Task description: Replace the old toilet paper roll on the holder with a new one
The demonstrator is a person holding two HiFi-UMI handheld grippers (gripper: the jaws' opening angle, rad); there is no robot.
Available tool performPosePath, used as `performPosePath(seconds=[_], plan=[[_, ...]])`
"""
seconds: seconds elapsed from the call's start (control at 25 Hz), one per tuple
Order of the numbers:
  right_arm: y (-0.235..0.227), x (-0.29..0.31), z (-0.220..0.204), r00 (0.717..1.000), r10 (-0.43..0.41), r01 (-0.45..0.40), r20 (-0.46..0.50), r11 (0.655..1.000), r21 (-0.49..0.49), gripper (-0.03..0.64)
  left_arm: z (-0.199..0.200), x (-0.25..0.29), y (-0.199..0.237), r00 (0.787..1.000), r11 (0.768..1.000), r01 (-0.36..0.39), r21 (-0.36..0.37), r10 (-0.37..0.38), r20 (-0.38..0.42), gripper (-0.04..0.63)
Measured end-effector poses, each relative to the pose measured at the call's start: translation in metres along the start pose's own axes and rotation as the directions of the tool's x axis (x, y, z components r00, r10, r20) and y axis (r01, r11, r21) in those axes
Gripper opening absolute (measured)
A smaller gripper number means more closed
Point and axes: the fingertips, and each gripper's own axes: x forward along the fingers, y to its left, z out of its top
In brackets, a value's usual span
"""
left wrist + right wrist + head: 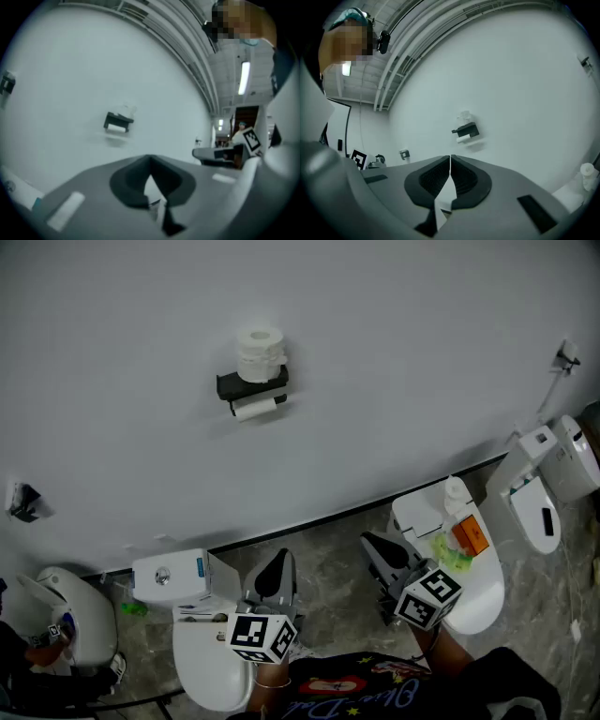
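Not started: old roll [255, 408] on holder [251, 384], new roll [260, 354] sitting on top.
My left gripper [278, 564] and right gripper [377, 547] are both closed, empty, well back.

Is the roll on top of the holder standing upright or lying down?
Upright: the roll stands on end on the holder, core hole facing up.

Holder [253, 385] on the wall [422, 352] ahead of you, well apart from both grippers. Upper roll [260, 352] stands on top of it; lower roll [254, 409] hangs beneath. On the floor [337, 592] along the wall: left toilet [202, 667] just left of your left gripper [279, 561], right toilet [473, 592] just right of your right gripper [373, 542], bottle [455, 495] on it.
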Motion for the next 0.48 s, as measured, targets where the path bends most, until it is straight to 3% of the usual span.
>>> performPosePath(seconds=[0.28, 0.48], plan=[[0.021, 0.135, 0.003, 0.994, -0.095, 0.095, 0.049, 0.995, 0.008, 0.014, 0.033, 0.042, 0.134, 0.995, 0.995, 0.100, 0.010, -0.100, -0.030, -0.014], [0.025, 0.200, 0.010, 0.979, -0.185, 0.186, 0.090, 0.983, 0.000, 0.015, 0.053, 0.075, 0.185, 0.973, 0.973, 0.228, 0.044, -0.226, -0.047, -0.014]])
